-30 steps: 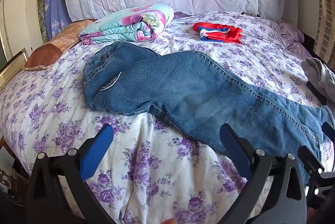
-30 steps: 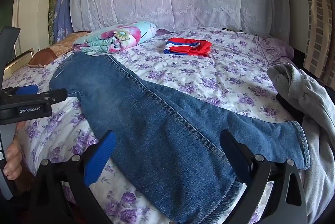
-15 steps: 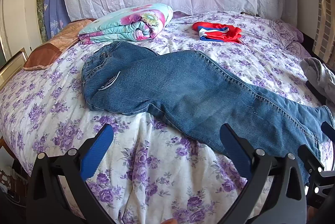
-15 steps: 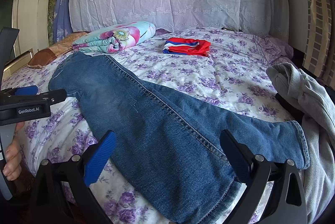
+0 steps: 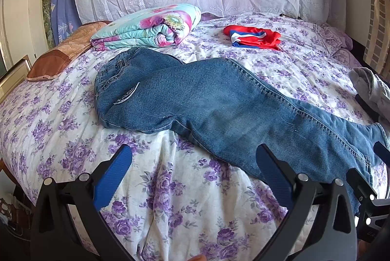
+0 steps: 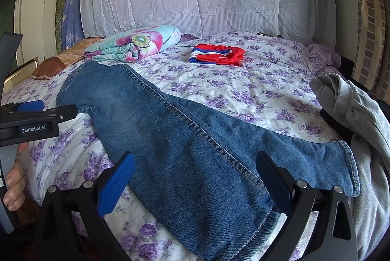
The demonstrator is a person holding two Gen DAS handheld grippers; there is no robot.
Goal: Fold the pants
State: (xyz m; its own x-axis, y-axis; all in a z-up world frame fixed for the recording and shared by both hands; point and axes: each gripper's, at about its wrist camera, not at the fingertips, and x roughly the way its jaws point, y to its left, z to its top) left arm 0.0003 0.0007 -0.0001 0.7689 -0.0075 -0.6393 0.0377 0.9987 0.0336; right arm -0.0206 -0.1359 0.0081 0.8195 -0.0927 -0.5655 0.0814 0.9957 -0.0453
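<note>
Both grippers, left point(image 5: 193, 164) and right point(image 6: 195, 170), hover with fingers spread, empty, at the bed's point(image 5: 170, 187) near edge. Jeans point(image 5: 219, 102) lie flat, legs stacked, probably ready for folding hem to waist.

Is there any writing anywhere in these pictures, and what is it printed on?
"GenRobot.AI": white letters on the black body of the left tool, seen from the right wrist.
Pale print on the blue hanging cloth: too blurred to read.
The jeans show none.
</note>
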